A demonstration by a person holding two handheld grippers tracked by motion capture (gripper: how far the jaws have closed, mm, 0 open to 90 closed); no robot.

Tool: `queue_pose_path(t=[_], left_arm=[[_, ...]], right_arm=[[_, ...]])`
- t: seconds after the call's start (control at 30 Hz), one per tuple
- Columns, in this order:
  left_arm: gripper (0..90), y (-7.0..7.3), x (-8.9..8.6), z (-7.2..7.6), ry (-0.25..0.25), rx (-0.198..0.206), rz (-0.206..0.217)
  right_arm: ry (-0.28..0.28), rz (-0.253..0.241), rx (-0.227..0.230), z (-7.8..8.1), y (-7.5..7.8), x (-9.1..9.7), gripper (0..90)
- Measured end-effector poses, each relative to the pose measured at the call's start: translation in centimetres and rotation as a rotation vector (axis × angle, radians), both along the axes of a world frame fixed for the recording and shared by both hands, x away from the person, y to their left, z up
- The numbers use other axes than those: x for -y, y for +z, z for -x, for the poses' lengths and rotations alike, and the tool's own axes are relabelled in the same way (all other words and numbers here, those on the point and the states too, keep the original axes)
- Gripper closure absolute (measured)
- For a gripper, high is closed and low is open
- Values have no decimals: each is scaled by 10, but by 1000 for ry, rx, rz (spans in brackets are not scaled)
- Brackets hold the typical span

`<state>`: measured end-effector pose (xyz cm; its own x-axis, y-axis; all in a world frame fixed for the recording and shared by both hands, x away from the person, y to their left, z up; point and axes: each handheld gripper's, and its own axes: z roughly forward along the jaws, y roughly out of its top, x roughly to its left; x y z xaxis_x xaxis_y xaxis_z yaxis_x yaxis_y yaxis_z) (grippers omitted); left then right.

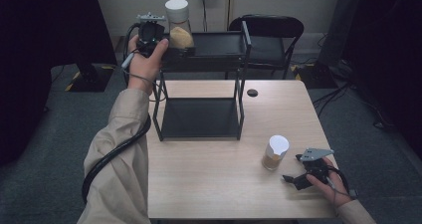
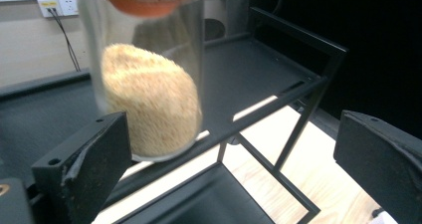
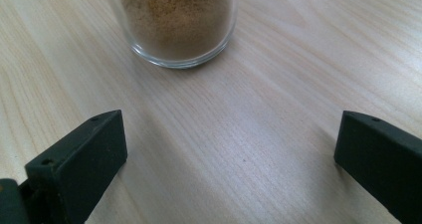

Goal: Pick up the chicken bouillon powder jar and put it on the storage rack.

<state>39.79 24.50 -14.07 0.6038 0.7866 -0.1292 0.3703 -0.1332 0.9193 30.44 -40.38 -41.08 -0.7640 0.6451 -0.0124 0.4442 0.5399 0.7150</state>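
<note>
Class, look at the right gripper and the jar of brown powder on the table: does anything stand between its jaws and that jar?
Nothing visible does. The right gripper has its jaws open, with bare table between them and the jar of brown powder, which stands upright just ahead.

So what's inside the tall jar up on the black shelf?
The tall jar holds pale yellow grains heaped about halfway up; above them it looks empty. Its white lid covers the top, so the opening is hidden.
</note>
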Motion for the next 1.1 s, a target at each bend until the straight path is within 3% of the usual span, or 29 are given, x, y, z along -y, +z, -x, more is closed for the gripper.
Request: queue_pose_path(t=[0.5, 1.1], left_arm=[[8, -28, -3, 12, -52, -19, 16], [8, -71, -1, 19, -56, -51, 45]], right_arm=[[1, 0, 0, 0, 0, 0, 0], [0, 0, 0, 0, 0, 0, 0]])
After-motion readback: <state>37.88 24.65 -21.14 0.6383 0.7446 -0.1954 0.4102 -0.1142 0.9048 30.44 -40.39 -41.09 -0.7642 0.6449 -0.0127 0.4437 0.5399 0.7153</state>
